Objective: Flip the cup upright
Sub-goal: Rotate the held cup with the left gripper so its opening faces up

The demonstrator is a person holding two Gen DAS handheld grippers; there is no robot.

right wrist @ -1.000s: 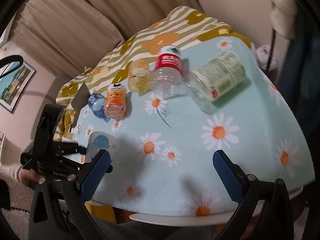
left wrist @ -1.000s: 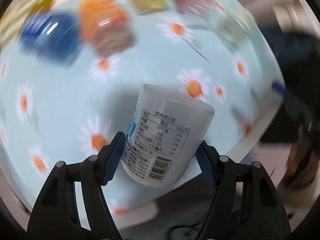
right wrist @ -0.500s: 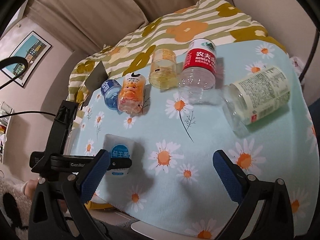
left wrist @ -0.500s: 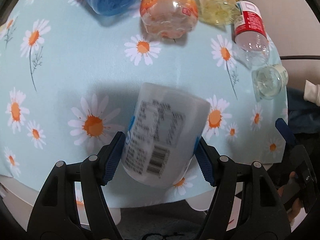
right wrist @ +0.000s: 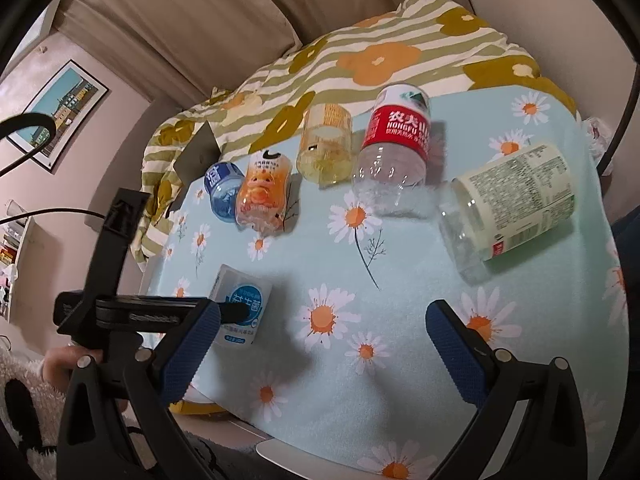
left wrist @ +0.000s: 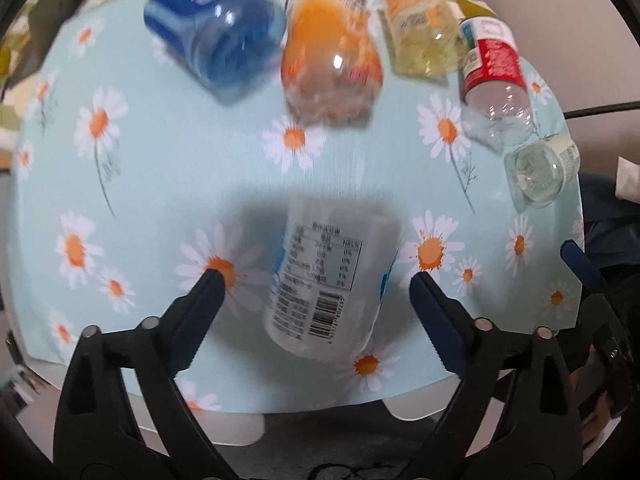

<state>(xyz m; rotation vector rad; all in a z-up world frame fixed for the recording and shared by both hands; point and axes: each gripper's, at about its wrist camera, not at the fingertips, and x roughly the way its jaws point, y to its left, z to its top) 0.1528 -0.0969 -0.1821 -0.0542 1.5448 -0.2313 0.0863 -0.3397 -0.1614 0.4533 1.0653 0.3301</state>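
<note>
The cup [left wrist: 332, 284] is white plastic with a printed nutrition label and barcode. It stands on the daisy-print tablecloth [left wrist: 168, 184] near the front edge. My left gripper [left wrist: 316, 292] is open, its blue pads apart on either side of the cup and clear of it. In the right wrist view the cup [right wrist: 240, 304] shows a blue round logo, with the left gripper [right wrist: 224, 312] beside it. My right gripper [right wrist: 324, 336] is open and empty above the cloth, to the right of the cup.
Several cut bottles lie on their sides along the far edge: blue [left wrist: 216, 36], orange [left wrist: 332, 64], yellow [left wrist: 420, 36], red-labelled [left wrist: 496, 80] and a pale-labelled one [right wrist: 516, 204]. A striped floral blanket [right wrist: 360, 56] lies behind. The table edge [left wrist: 420, 404] is close in front.
My left gripper has opened and let go of the cup, which now stands on the cloth. The left gripper has drawn back a little. The right gripper has shifted only slightly.
</note>
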